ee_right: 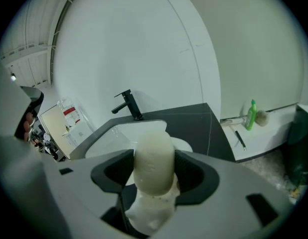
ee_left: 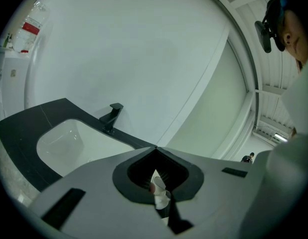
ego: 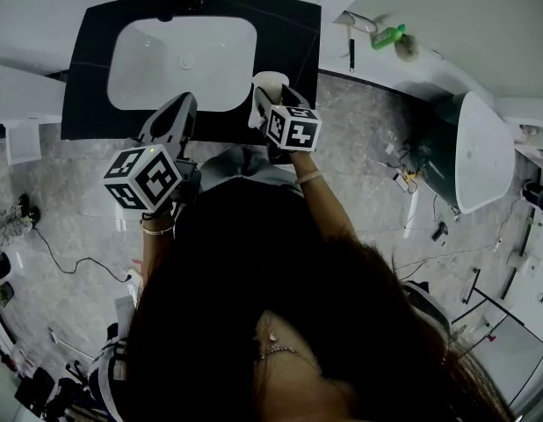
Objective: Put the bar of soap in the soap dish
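A cream oval bar of soap (ee_right: 154,166) stands between the jaws of my right gripper (ee_right: 155,176), which is shut on it. In the head view this gripper (ego: 270,93) holds the soap (ego: 270,81) over the black counter (ego: 293,25), right of the white sink basin (ego: 131,69). Just behind the soap, part of a white soap dish (ee_right: 186,146) lies on the counter. My left gripper (ego: 178,105) hovers at the counter's front edge with its jaws together (ee_left: 155,148); a small white scrap shows low in the gap between them.
A black faucet (ee_right: 128,103) stands behind the basin. On a white ledge to the right are a green bottle (ee_right: 251,114), a brush and a pen (ee_right: 239,138). A white tub (ego: 482,148) and loose cables lie on the marble floor.
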Tool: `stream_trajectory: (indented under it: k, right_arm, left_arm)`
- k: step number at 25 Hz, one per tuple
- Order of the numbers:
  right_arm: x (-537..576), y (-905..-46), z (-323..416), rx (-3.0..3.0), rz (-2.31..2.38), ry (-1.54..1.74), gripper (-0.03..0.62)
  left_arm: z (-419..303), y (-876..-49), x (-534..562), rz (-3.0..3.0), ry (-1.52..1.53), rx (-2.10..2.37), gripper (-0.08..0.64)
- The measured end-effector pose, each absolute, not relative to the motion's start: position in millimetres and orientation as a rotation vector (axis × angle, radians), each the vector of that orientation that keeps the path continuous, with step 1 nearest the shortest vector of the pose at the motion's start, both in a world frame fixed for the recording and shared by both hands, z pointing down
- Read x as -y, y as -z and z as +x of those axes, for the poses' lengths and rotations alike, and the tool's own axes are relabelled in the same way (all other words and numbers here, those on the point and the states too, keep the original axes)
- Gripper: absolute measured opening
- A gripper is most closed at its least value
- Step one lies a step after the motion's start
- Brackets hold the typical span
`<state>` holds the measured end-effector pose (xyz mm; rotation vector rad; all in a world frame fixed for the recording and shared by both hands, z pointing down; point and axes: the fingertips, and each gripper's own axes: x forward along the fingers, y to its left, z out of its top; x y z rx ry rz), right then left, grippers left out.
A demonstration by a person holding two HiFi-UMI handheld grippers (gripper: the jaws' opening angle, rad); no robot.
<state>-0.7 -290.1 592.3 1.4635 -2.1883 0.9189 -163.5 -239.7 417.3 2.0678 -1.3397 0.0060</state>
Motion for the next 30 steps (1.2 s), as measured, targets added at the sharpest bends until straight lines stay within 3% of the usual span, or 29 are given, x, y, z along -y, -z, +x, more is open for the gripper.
stream_trajectory:
  k: [18,30]
  right_arm:
    - [288,-590,9,2.168,1.516,-0.876,0.27]
    - [290,-490,36,2.319,1.634,-0.752,0.267]
  left_arm:
    - [-162,-418,239,2.069,-0.008,1.32,-0.005]
    - [-146,-412,241,2.098,-0.012,1.281,-0.005]
